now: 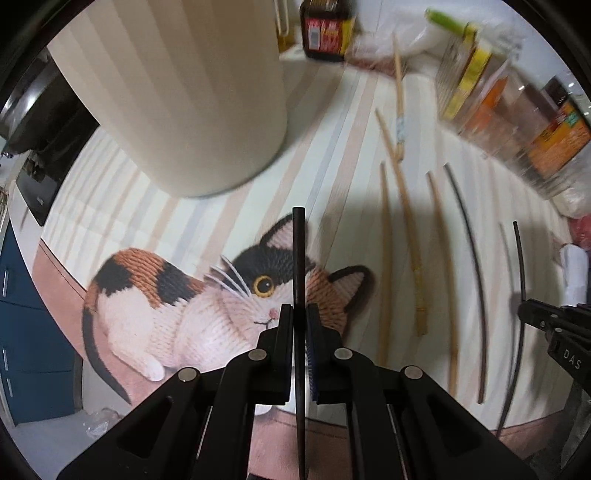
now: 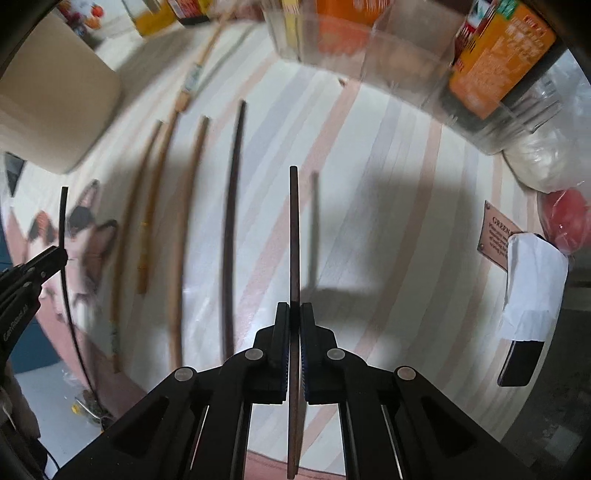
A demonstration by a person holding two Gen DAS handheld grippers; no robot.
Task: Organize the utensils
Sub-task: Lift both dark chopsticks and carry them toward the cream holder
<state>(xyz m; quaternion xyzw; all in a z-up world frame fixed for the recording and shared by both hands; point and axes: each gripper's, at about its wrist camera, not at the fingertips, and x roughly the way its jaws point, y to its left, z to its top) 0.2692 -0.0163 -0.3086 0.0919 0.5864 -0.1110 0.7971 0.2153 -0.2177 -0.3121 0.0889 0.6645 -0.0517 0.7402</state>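
My left gripper [image 1: 298, 314] is shut on a black chopstick [image 1: 298, 258], held above the cat-print mat [image 1: 166, 295]; it also shows in the right wrist view [image 2: 63, 221]. My right gripper [image 2: 294, 314] is shut on a dark brown chopstick [image 2: 294, 240], held above the striped tablecloth [image 2: 388, 221]; it shows in the left wrist view [image 1: 521, 266]. Several wooden chopsticks [image 1: 410, 236] and a dark chopstick [image 1: 469, 236] lie side by side on the cloth between the grippers. A tall cream utensil holder [image 1: 192, 92] stands at the back left.
Sauce bottle [image 1: 325, 29], clear jars and orange-labelled packets [image 1: 554, 136] line the back right. A white paper-wrapped item [image 2: 532, 288], a brown sign [image 2: 498, 232] and a red object [image 2: 565, 218] sit at the right. A stove [image 1: 33, 110] is at far left.
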